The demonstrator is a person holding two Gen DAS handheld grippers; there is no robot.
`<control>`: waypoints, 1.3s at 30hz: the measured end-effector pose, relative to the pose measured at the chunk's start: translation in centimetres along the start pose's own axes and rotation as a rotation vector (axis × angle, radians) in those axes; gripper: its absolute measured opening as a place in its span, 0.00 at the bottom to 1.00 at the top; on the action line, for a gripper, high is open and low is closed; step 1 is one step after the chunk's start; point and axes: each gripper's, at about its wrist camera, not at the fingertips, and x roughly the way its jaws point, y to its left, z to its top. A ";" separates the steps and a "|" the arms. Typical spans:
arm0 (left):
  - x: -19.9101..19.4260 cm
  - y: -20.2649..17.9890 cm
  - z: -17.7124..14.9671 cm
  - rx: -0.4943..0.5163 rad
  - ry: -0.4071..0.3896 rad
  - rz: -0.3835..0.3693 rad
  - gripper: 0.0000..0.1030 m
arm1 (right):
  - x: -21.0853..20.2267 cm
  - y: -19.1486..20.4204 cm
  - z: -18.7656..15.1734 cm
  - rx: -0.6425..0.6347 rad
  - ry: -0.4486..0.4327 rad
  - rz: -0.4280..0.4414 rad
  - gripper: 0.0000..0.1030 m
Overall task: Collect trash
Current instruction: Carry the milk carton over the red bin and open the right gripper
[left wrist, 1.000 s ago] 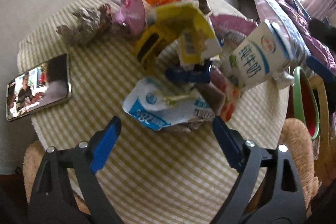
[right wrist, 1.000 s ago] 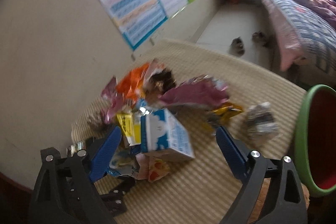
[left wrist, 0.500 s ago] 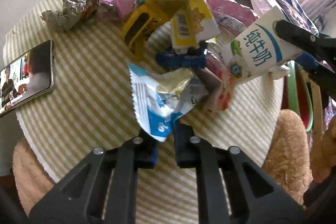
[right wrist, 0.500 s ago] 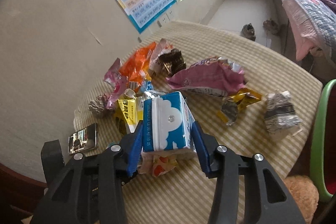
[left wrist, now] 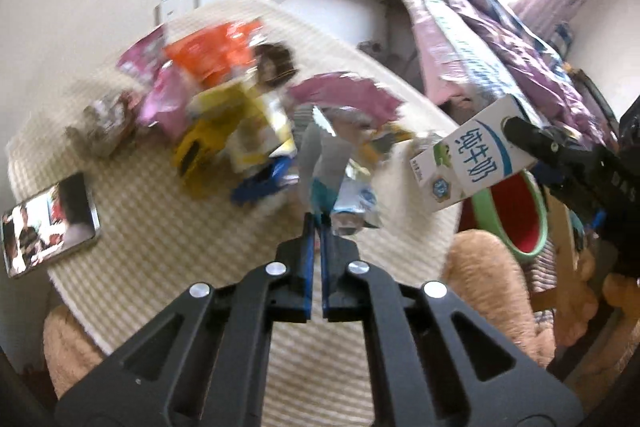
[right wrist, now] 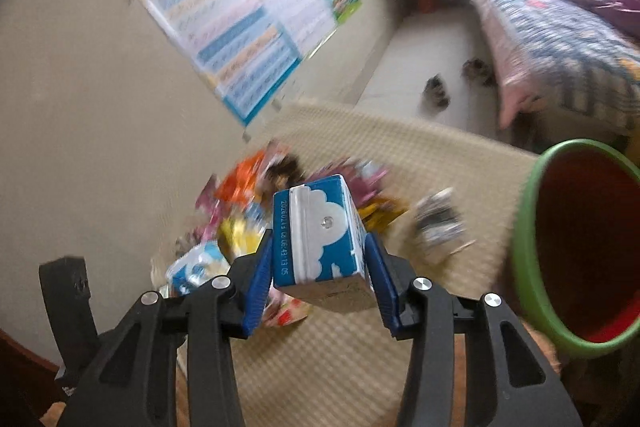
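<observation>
Left jaws: the left gripper (left wrist: 320, 223) has its blue pads drawn almost together, pinching the lower edge of a crumpled blue-and-white wrapper (left wrist: 344, 183).
Left view, wrapper: it rises from the pad tips, lifted off the striped mat (left wrist: 168, 227); blur hides its print.
Left view, trash pile: beyond the wrapper lie a yellow packet (left wrist: 216, 143), an orange bag (left wrist: 212, 55), pink wrappers (left wrist: 160, 103), a purple bag (left wrist: 348, 95) and a blue scrap (left wrist: 264, 179), all smeared by motion.
Left view, phone: a phone (left wrist: 48, 223) lies flat near the mat's left edge, well apart from the pile, its screen lit.
Left view, carton: at the right a white milk carton (left wrist: 472, 159) hangs tilted in the air, clamped by the other black gripper (left wrist: 516, 131), above the rim of the green bin (left wrist: 532, 247).
Right jaws: the right gripper (right wrist: 320, 263) stands partly closed, both blue pads pressed on the sides of the milk carton (right wrist: 320, 239).
Right view, carton: its blue-and-white top, with foil seal and a printed date, faces the camera; it is held clear of the mat (right wrist: 400, 155).
Right view, bin: the green bin (right wrist: 524, 247), red inside, stands at the right, mouth tipped toward the camera, near the carton but not under it.
Right view, pile: the blurred wrappers lie behind and left of the carton; a crumpled grey packet (right wrist: 438, 227) sits alone between pile and bin.
Right view, room: a poster (right wrist: 248, 39) hangs on the wall and a bed (right wrist: 560, 35) runs along the far right.
</observation>
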 end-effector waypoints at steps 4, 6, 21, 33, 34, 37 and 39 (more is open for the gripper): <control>0.1 -1.7 0.1 0.035 -0.002 -0.025 0.01 | -4.3 -4.2 1.7 0.058 -0.122 -0.114 0.42; 0.2 -2.5 0.0 0.054 -0.005 -0.029 0.00 | -6.1 -6.5 2.2 0.081 -0.171 -0.195 0.42; 2.1 -8.9 0.4 0.194 0.020 -0.092 0.00 | -3.1 -17.4 -4.3 0.293 0.075 -0.375 0.40; 4.6 -15.0 1.1 0.279 0.067 -0.188 0.00 | -3.0 -19.3 -5.3 0.362 0.112 -0.369 0.47; 4.9 -15.6 1.2 0.287 0.073 -0.200 0.00 | -3.2 -19.4 -5.2 0.364 0.102 -0.372 0.47; 5.9 -18.1 1.4 0.324 0.091 -0.232 0.00 | -4.7 -19.8 -5.0 0.390 0.049 -0.390 0.48; 6.7 -19.8 1.7 0.348 0.102 -0.249 0.00 | -6.1 -20.1 -4.8 0.413 0.004 -0.403 0.49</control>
